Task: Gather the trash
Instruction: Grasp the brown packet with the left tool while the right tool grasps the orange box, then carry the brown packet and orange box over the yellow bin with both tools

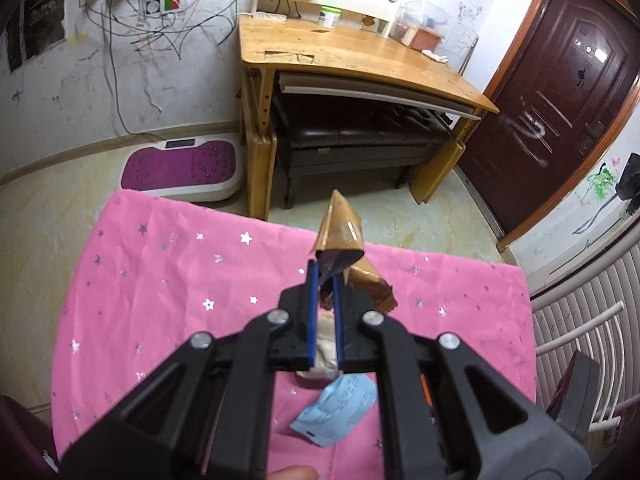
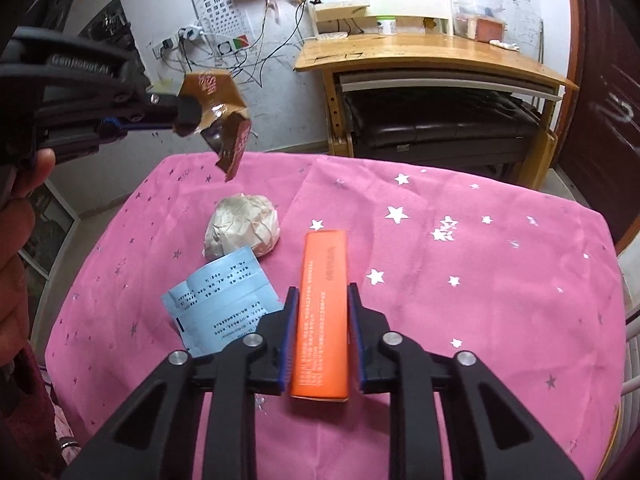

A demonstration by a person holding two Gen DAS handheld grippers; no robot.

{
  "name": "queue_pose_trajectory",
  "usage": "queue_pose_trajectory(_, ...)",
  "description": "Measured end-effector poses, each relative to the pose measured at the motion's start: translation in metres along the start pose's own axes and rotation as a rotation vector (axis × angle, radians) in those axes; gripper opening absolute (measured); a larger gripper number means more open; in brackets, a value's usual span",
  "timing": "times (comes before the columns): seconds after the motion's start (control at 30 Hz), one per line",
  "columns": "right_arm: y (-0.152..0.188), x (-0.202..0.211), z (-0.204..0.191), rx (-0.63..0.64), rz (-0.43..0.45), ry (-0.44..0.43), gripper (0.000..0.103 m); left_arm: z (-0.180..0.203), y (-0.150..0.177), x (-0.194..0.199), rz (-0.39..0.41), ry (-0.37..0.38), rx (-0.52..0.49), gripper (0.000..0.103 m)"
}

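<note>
My left gripper (image 1: 325,276) is shut on a crumpled brown wrapper (image 1: 340,232) and holds it above the pink star-patterned tablecloth (image 1: 160,272). It also shows in the right wrist view (image 2: 186,114) with the wrapper (image 2: 220,112) hanging in the air at the upper left. My right gripper (image 2: 323,294) has its two fingers on either side of an orange box (image 2: 323,312) lying on the cloth (image 2: 480,280), with a small gap on each side. A crumpled white paper ball (image 2: 242,226) and a light blue printed slip (image 2: 220,300) lie left of the box; the slip also shows below my left gripper (image 1: 336,408).
A wooden desk (image 1: 360,60) with a dark bench (image 1: 360,140) under it stands beyond the table. A purple foot-massage plate (image 1: 182,168) lies on the floor at the left. A brown door (image 1: 560,92) is at the right, a white radiator (image 1: 580,328) by the table's right edge.
</note>
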State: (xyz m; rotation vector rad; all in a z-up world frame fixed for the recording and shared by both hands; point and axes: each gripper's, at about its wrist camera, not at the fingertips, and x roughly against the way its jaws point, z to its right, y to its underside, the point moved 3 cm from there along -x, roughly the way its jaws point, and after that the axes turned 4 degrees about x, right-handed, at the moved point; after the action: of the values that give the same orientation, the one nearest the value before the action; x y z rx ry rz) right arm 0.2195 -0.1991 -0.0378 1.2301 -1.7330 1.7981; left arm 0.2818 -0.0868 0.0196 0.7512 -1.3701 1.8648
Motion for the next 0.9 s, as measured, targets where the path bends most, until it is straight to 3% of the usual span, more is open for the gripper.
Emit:
queue_pose_trajectory(0.47,0.015,0.053,0.023,-0.040,0.083,0.002,0.017,0.037,0.016,0.018,0.017,-0.003,-0.063,0.006)
queue_pose_trajectory(0.9,0.044,0.113,0.078,-0.136,0.177,0.050,0.017,0.106,0.044,0.028,0.030,0.028,-0.168,0.006)
